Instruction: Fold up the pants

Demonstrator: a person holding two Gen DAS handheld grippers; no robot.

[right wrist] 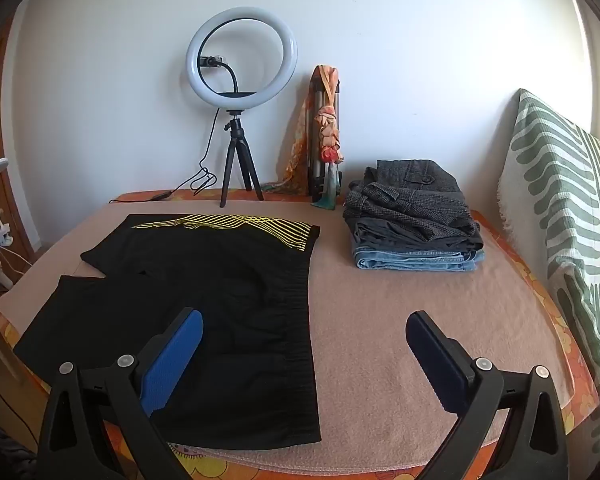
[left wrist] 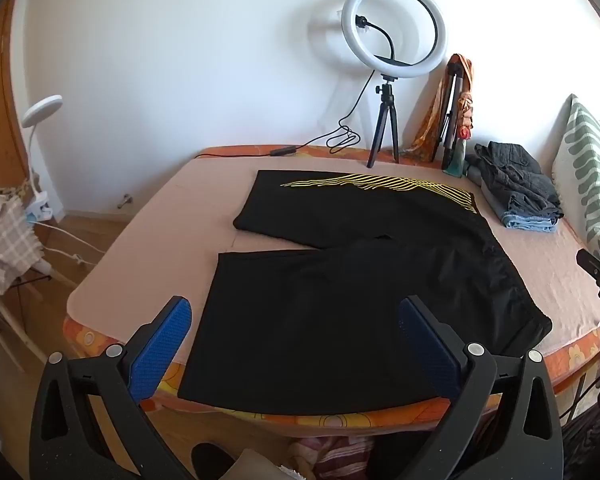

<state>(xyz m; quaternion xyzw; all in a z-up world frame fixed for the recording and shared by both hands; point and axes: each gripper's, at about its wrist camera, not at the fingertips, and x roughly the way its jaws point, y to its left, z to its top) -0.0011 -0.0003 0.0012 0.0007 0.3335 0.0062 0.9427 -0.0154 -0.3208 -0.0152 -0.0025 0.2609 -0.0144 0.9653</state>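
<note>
Blue-padded jaws of the left gripper [left wrist: 294, 344] fill the bottom of the left wrist view, spread wide and released, nothing between them; it hangs over the near leg of the black shorts [left wrist: 340, 300], likely lining up a first grab at the hem. Right gripper [right wrist: 304, 354] sits low centre in its own view, also fully released and empty, straddling the waistband edge at lower left of centre. Shorts lie flat and unfolded on the pink blanket [right wrist: 400, 320], legs toward frame left, yellow-striped side toward the wall, spread out so edges are reachable. Folded clothes stack [right wrist: 414, 224] sits upper right, kept well apart, probably finished items. Ring light [right wrist: 242, 56] stands at the back.
</note>
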